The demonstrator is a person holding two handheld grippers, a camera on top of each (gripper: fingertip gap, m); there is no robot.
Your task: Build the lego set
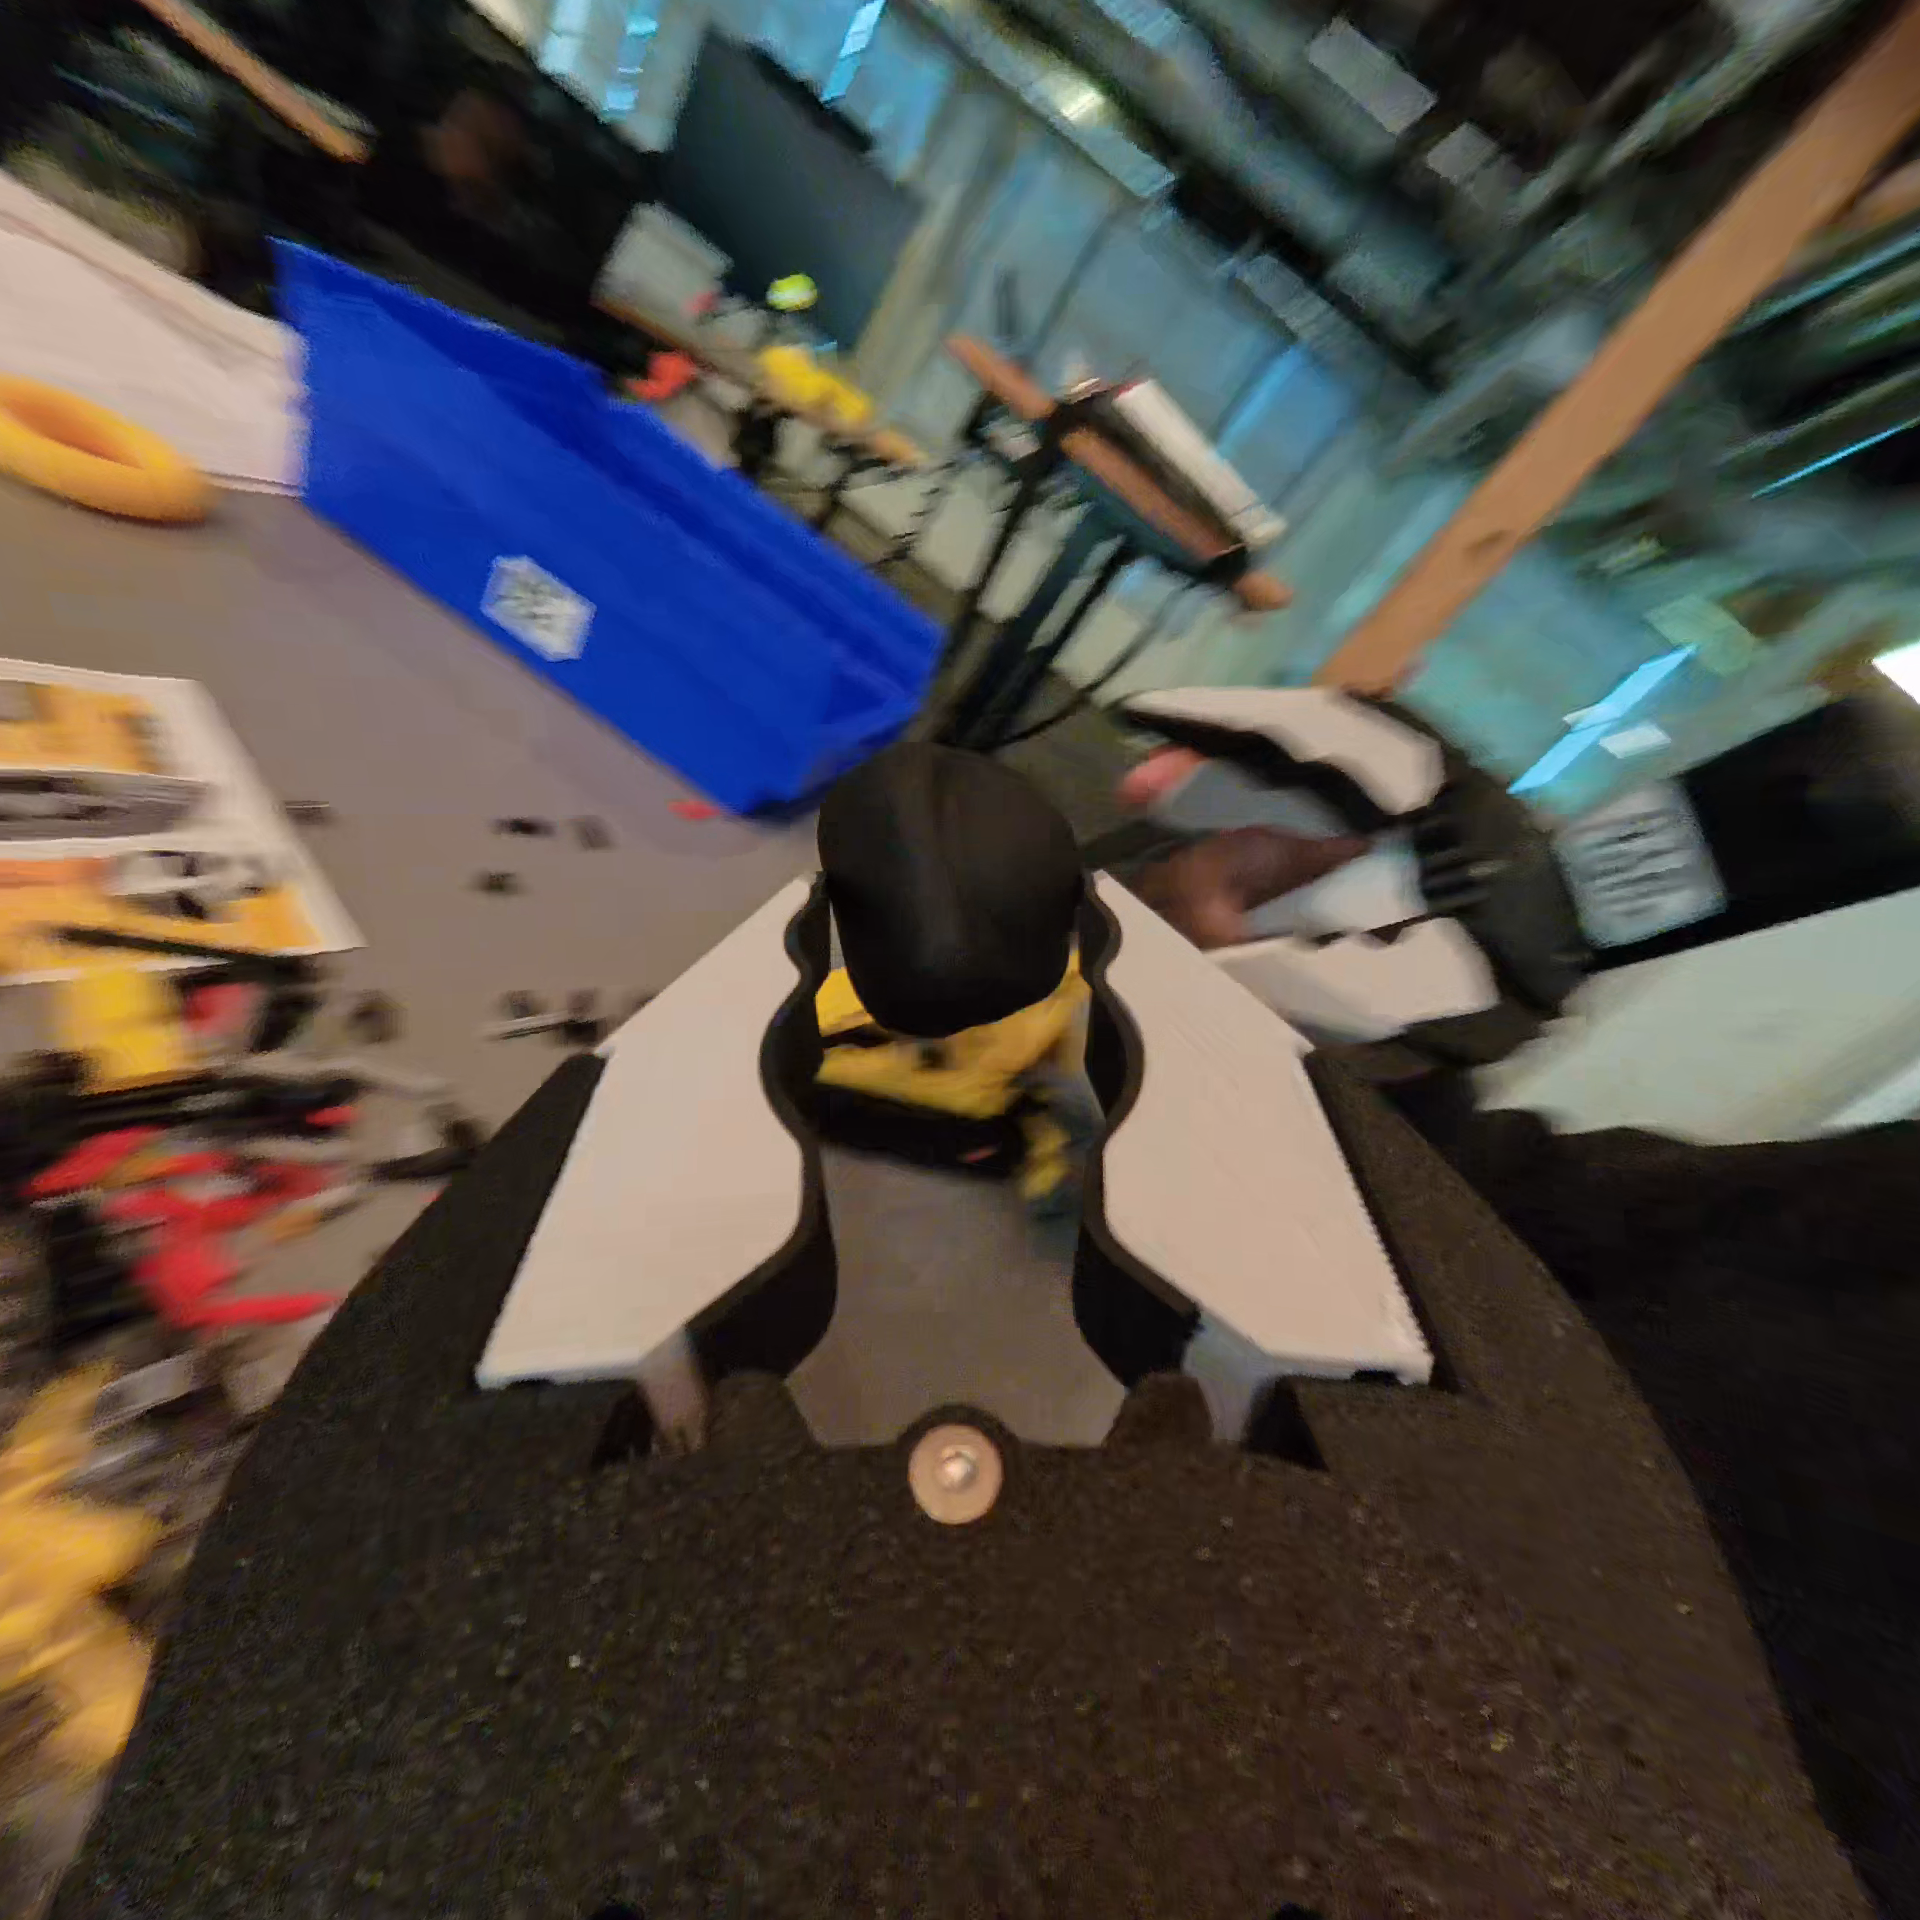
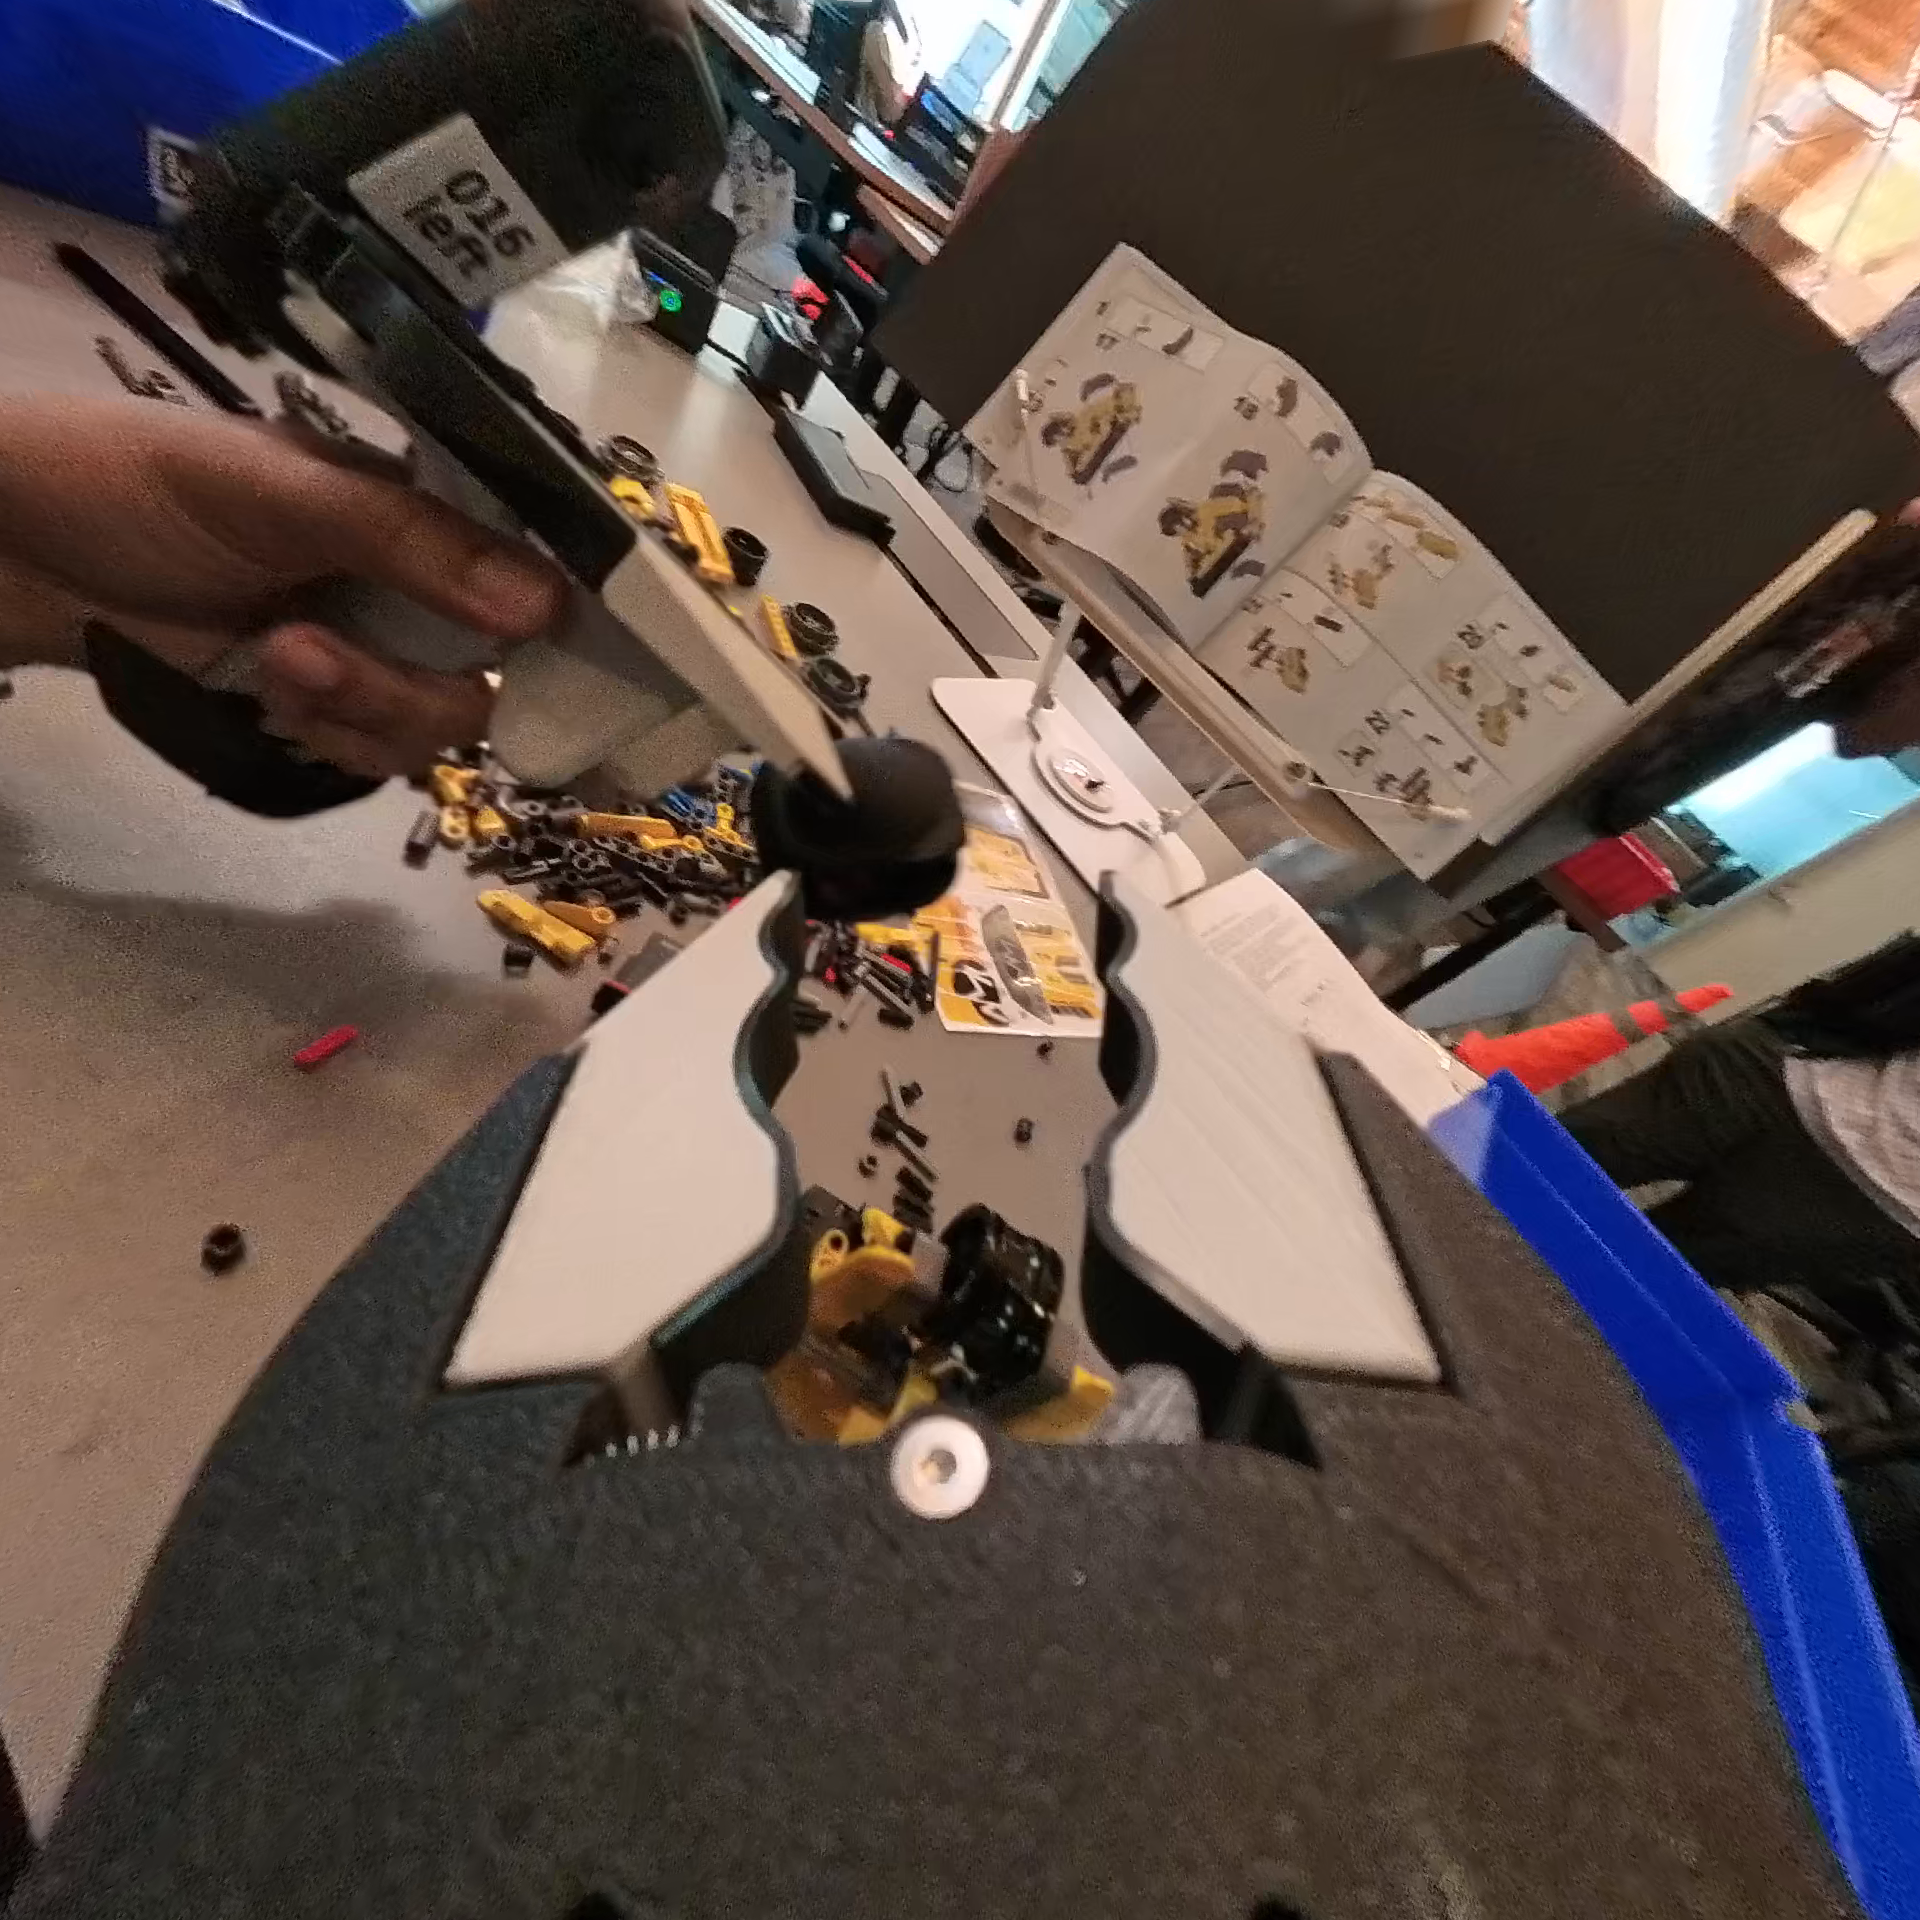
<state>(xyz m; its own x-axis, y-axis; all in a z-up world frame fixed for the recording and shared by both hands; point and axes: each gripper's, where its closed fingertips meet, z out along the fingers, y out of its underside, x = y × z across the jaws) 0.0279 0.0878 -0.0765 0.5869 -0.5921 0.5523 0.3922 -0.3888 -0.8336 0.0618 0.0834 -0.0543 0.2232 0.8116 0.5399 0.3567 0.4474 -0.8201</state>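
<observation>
My left hand-held gripper (image 1: 951, 940) is clamped on a black rubber tyre (image 1: 948, 894), held clear above the grey worktop (image 1: 436, 727). My right hand-held gripper (image 2: 940, 920) hangs with jaws apart and empty just beside the tyre, over a part-built yellow model (image 2: 914, 1320). Loose yellow and black pieces (image 2: 603, 862) lie nearby, instruction booklet (image 2: 1299, 540) propped upright behind.

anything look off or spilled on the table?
Mostly clutter: small black and yellow building pieces lie strewn loose on the grey table, and one red piece sits apart from the pile. The left gripper is shut on a black tyre. Left wrist view is blurred.
</observation>
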